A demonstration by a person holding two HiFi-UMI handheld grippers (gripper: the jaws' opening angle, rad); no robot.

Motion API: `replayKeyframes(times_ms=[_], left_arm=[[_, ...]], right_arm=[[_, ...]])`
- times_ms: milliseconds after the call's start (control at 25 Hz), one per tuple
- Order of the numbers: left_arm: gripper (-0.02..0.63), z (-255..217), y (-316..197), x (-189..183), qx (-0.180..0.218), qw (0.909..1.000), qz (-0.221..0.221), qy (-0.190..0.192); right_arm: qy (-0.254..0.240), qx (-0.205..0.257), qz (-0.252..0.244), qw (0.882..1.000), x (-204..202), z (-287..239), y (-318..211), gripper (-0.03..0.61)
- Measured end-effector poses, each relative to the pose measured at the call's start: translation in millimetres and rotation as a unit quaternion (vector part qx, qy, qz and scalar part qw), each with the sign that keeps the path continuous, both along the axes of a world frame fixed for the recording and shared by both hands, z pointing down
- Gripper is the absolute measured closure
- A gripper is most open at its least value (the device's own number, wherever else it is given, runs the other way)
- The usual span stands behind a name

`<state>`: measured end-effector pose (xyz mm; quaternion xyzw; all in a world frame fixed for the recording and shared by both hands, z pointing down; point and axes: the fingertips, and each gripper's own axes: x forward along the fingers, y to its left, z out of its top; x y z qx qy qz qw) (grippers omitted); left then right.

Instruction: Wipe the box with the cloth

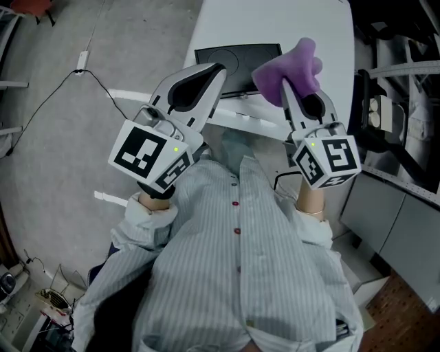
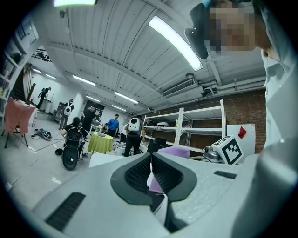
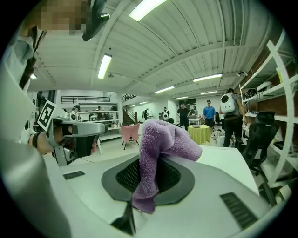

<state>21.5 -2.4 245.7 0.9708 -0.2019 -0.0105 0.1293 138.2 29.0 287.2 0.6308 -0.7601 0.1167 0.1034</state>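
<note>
Only the head view shows the dark, flat box [image 1: 230, 60]. It lies on the white counter [image 1: 302, 20] just beyond both grippers, with the purple cloth [image 1: 292, 69] bunched over its right end in the right gripper [image 1: 289, 86]. The right gripper view shows that gripper's jaws clamped on the cloth, a short end poking back between the pads, while the left gripper view shows the left gripper [image 2: 151, 160] with its jaws together and nothing between them, the cloth in sight beyond.
</note>
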Motion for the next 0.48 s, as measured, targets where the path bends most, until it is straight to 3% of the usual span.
replayKeyframes(times_ms=[480], left_arm=[[0.598,0.9,-66.2,55.4,-0.010,0.9955,-0.093,-0.016]], right_arm=[[-0.008,-0.007,-0.095,0.995,58.9,-3.9,-83.4,0.526]])
